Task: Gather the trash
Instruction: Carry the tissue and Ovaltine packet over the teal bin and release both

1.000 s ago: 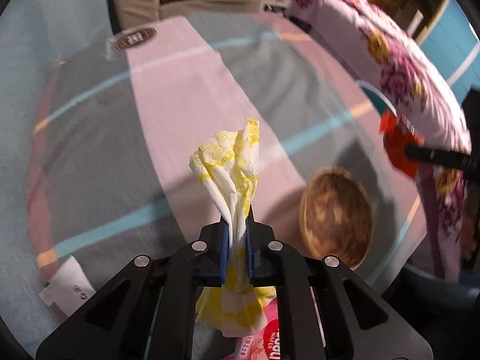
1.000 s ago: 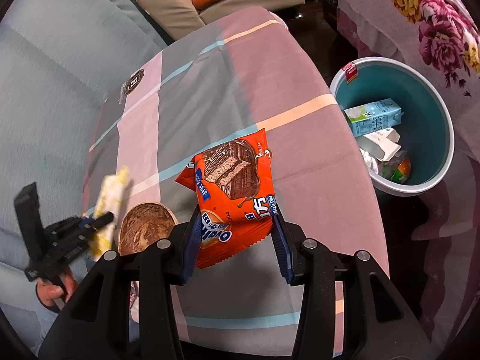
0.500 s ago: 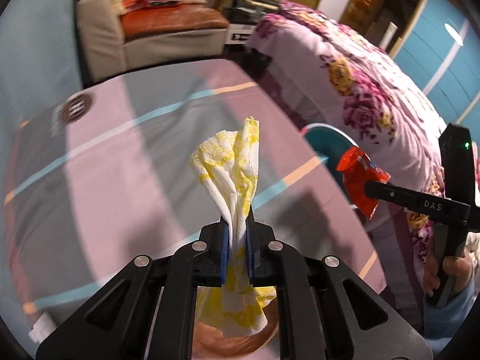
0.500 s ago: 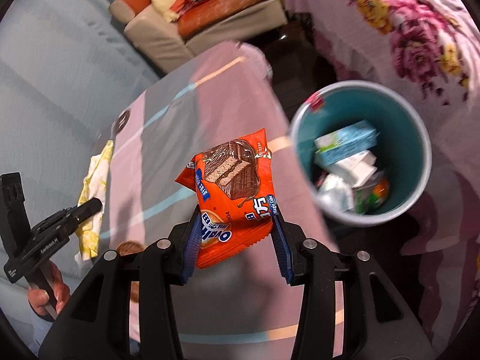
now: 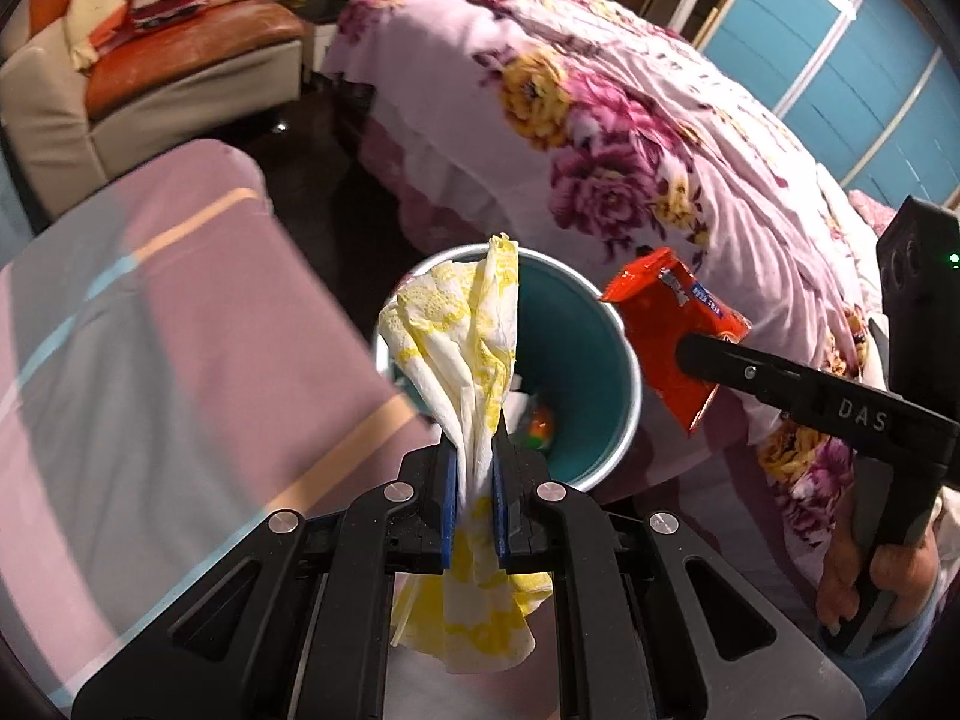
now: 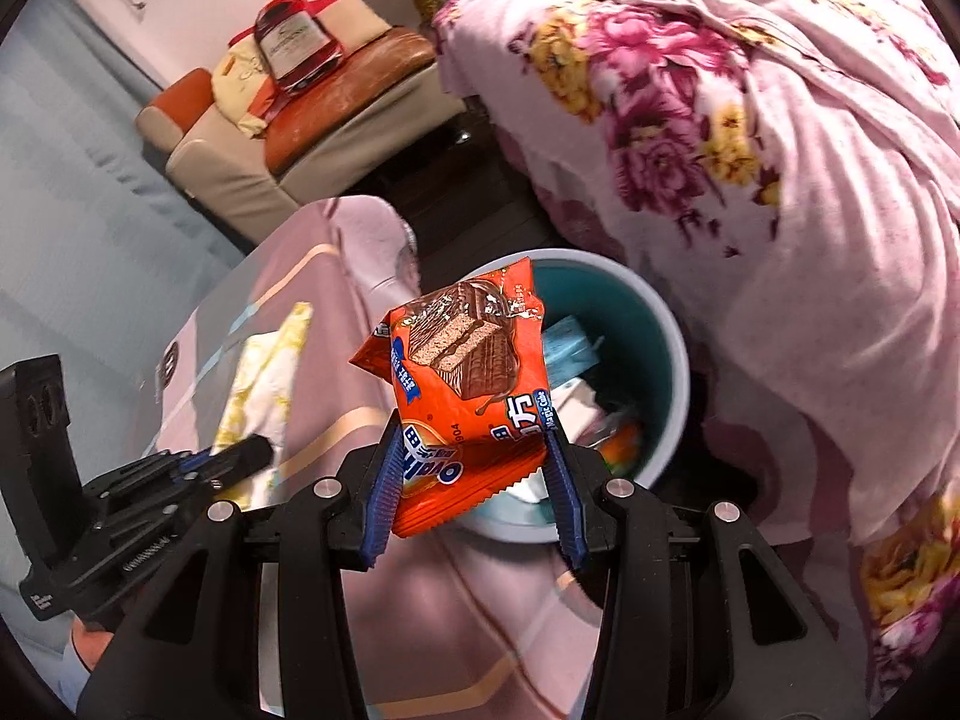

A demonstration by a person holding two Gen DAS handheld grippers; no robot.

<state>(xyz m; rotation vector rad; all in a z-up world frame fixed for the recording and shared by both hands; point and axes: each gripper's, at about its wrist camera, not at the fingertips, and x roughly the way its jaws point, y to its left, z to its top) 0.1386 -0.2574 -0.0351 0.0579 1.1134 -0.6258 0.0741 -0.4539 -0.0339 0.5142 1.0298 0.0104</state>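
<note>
- Yellow napkin (image 5: 465, 354) clamped in left gripper (image 5: 477, 498), now in front of the teal bin (image 5: 606, 360); a second ago it was over the striped cover (image 5: 150, 348).
- Orange wrapper (image 6: 471, 384) pinched in right gripper (image 6: 474, 504), now overlapping the bin; before, the bin sat off to the right.
- Only the right wrist view shows the blue carton (image 6: 570, 345) inside; only the left shows the hand (image 5: 870, 576) on the right grip.

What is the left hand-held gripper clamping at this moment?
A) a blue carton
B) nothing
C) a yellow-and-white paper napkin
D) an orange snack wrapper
C: the left hand-held gripper is shut on the yellow-and-white paper napkin, with the teal bin just beyond it.
</note>
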